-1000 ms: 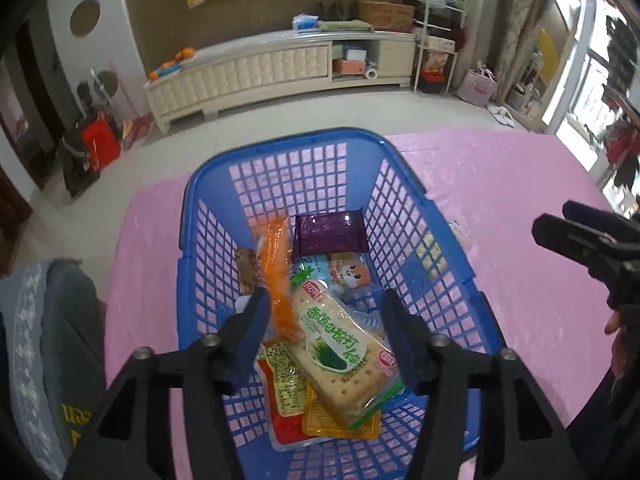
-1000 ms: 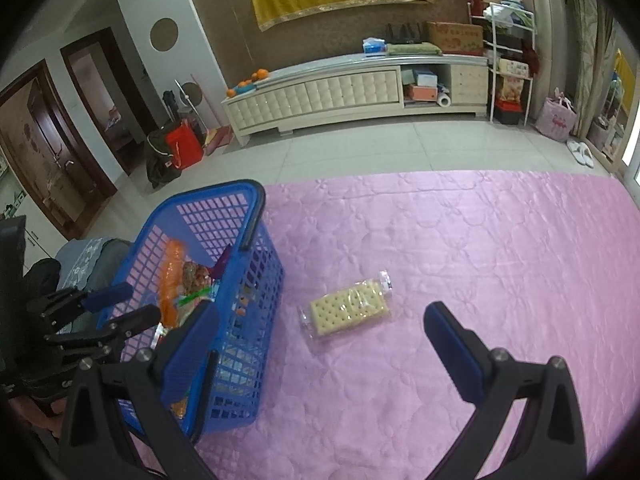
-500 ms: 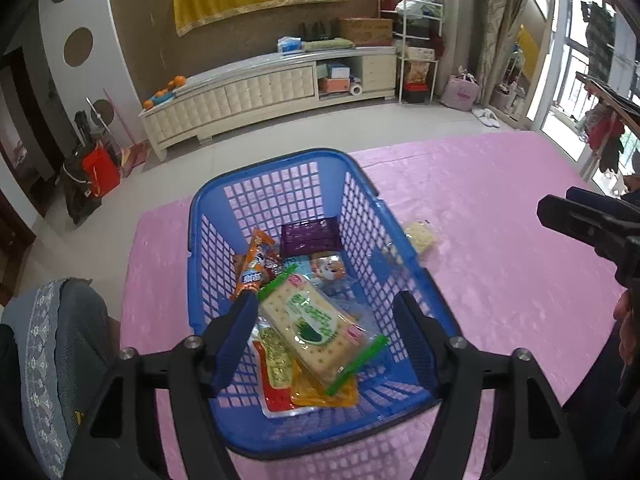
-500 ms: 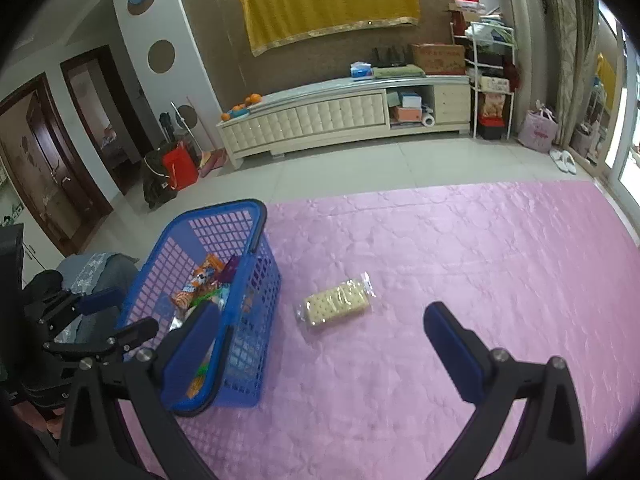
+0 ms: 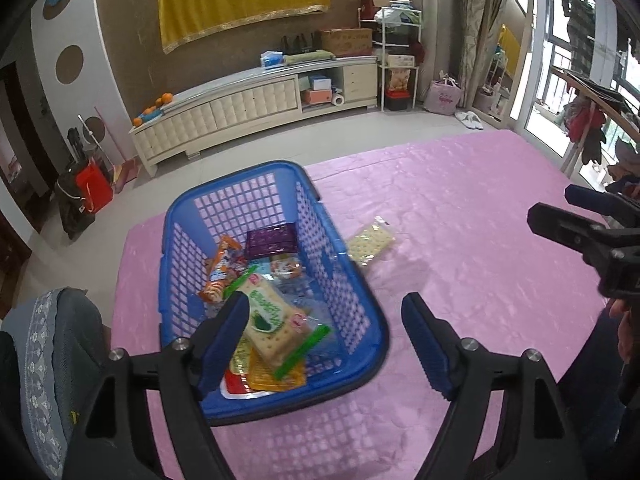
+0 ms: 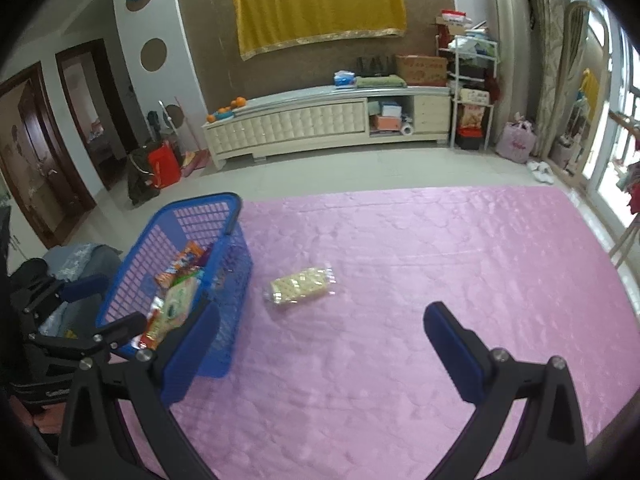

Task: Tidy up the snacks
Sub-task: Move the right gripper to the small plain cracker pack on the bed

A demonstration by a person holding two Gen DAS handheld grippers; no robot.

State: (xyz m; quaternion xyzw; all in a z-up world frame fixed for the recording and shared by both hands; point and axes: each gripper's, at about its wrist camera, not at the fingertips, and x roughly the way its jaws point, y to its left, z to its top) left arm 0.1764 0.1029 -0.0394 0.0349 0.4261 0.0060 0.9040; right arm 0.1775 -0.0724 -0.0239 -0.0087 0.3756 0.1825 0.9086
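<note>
Left hand-held gripper (image 5: 326,340) opening, empty, above basket (image 5: 360,320).

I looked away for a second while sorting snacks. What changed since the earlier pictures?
The left gripper has drawn back and up from the blue plastic basket; its jaws have just been opening, nothing between them. The green-labelled cracker packet now lies flat atop the other snacks. The right gripper also pulled back, open. The clear cracker packet stays on the pink quilted cover beside the basket.
</note>
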